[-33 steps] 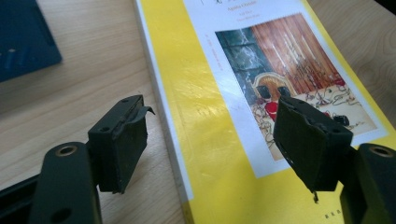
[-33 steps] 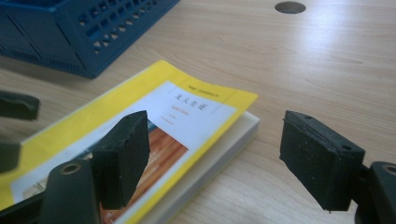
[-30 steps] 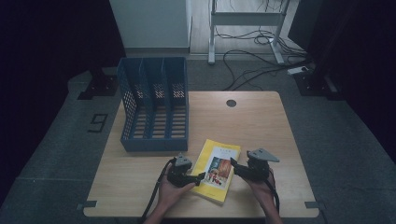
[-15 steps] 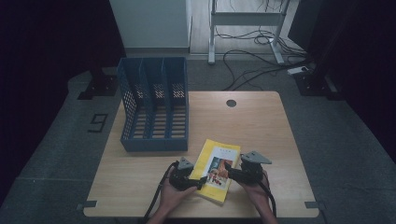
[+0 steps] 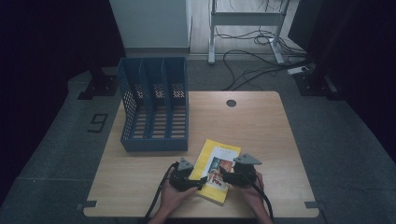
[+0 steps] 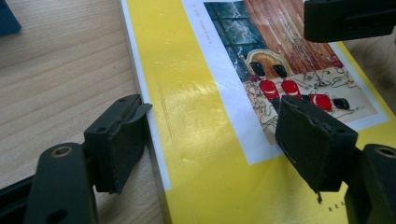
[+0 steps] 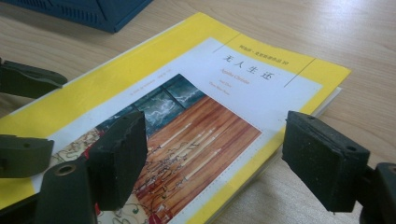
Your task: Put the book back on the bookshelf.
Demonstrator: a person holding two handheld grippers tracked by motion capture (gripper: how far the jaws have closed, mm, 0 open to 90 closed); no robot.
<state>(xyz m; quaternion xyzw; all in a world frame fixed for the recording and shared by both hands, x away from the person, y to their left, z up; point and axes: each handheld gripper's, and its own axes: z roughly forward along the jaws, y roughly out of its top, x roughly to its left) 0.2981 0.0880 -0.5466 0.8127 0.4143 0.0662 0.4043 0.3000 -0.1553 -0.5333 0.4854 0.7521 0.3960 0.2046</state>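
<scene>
Yellow paperback (image 5: 216, 171) lies flat on desk (image 5: 261, 135), near front edge. Left claw (image 6: 210, 140) wide, straddling its spine edge; right claw (image 7: 224, 158) wide over opposite edge. Close both squarely, lift level toward blue file rack (image 5: 154, 109).

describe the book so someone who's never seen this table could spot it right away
On the wooden table, look at the near edge, in front of the blue file rack. The book lies flat between the two hand-held grippers. It alone is bright yellow, with a white panel and a picture on its cover.
</scene>
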